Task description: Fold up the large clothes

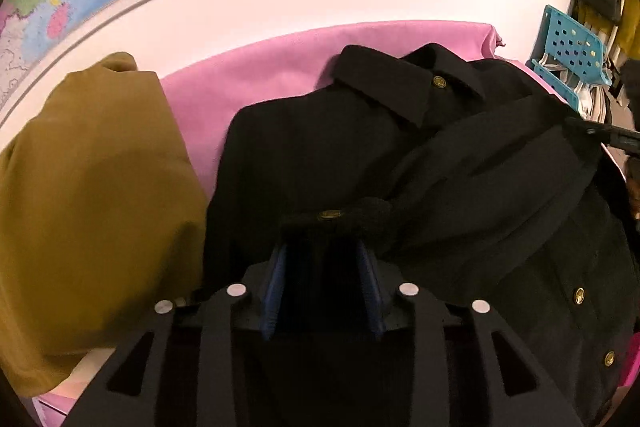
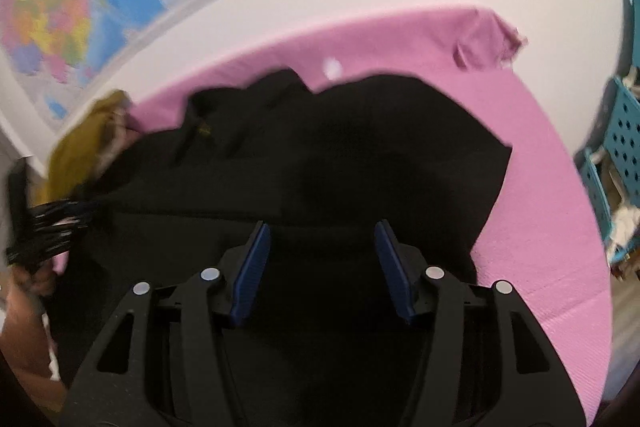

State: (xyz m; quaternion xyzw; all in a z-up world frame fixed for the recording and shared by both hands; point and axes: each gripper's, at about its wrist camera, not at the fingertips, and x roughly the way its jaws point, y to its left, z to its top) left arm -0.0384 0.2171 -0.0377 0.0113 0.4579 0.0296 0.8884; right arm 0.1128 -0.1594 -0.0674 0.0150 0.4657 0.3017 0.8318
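A black jacket (image 1: 400, 147) with a collar and gold buttons lies on a pink cloth (image 1: 260, 75). One sleeve is folded across its front. The sleeve's cuff (image 1: 332, 217), which has a gold button, rests at the tips of my left gripper (image 1: 323, 245). That gripper's blue pads stand apart over dark cloth. In the blurred right wrist view, my right gripper (image 2: 322, 225) hovers over the jacket (image 2: 360, 147) with its pads wide apart and nothing pinched. The right gripper (image 1: 612, 135) also shows at the jacket's right edge. The left gripper (image 2: 40, 227) is a blur at the left.
A mustard garment (image 1: 88, 207) lies heaped left of the jacket. The pink cloth (image 2: 540, 207) is bare to the right. A teal perforated rack (image 1: 572, 55) stands at the far right, with bags hanging behind it. A map and sockets hang on the white wall.
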